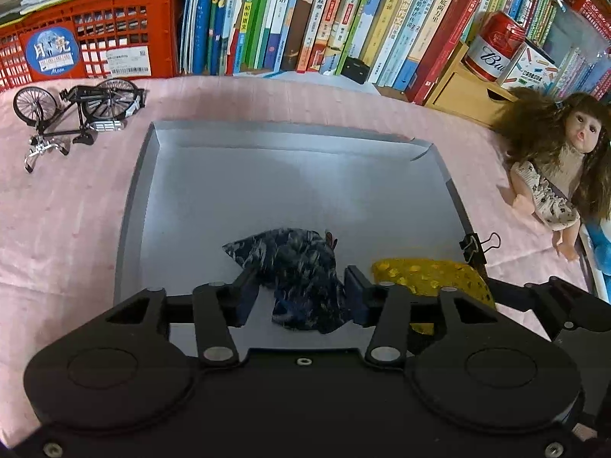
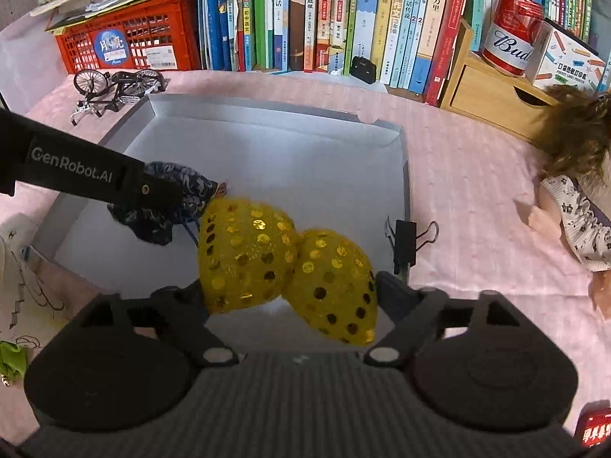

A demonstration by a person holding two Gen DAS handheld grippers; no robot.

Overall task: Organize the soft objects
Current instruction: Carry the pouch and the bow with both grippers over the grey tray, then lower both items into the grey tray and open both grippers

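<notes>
A dark blue patterned cloth pouch (image 1: 298, 267) lies in the grey tray (image 1: 267, 175), between the fingers of my left gripper (image 1: 301, 286), which stands open around it. A yellow sequined soft piece (image 2: 282, 259) sits between the fingers of my right gripper (image 2: 290, 294), over the tray's (image 2: 305, 152) near part; the jaws stand wide and loose around it. The yellow piece also shows in the left wrist view (image 1: 427, 274). The left gripper's body (image 2: 76, 168) covers part of the blue pouch (image 2: 183, 191) in the right wrist view.
A doll (image 1: 561, 164) lies right of the tray on the pink cloth. A toy bicycle (image 1: 76, 110) lies at the far left. A binder clip (image 2: 408, 240) grips the tray's right edge. Books, a red crate (image 1: 95, 38) and a red can (image 2: 511, 34) line the back.
</notes>
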